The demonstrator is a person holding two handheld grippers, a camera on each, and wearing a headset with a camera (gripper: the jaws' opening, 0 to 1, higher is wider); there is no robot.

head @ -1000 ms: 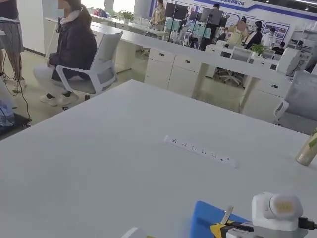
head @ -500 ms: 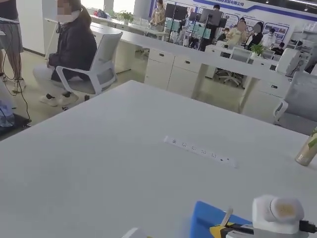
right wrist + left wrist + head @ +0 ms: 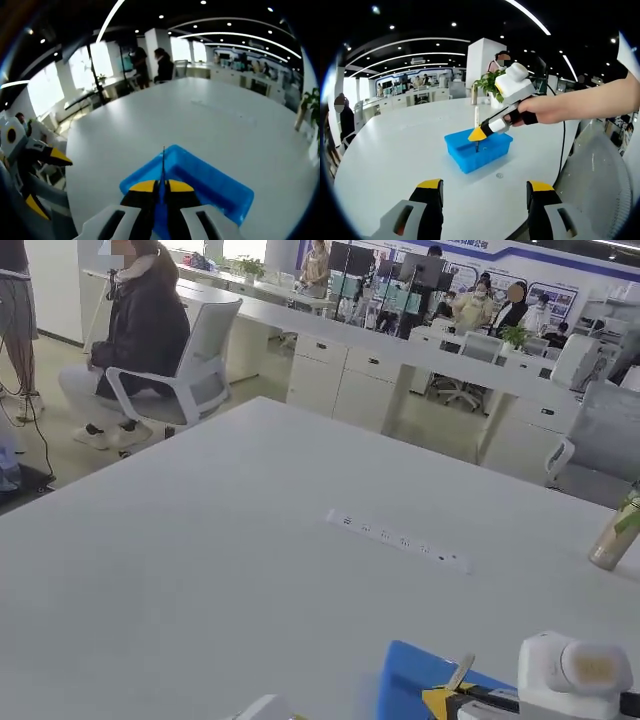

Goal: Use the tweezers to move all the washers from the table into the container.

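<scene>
in the left gripper view, the left gripper (image 3: 485, 191) sits low over the broad white table (image 3: 395, 150). its yellow-tipped jaws are wide apart and there is nothing between them. ahead of it sits the blue rectangular plastic container (image 3: 487, 150). one small grey metal washer (image 3: 499, 175) lies on the bare table near the container's front wall. to the right, a hand (image 3: 540, 109) holds the right gripper (image 3: 479, 134) above the container. its jaws are pressed together on the thin metal tweezers (image 3: 476, 144), whose tip points down inside the container. i cannot tell whether the tweezers carry a washer. in the right gripper view the tweezers run forward over the container's blue floor.
</scene>
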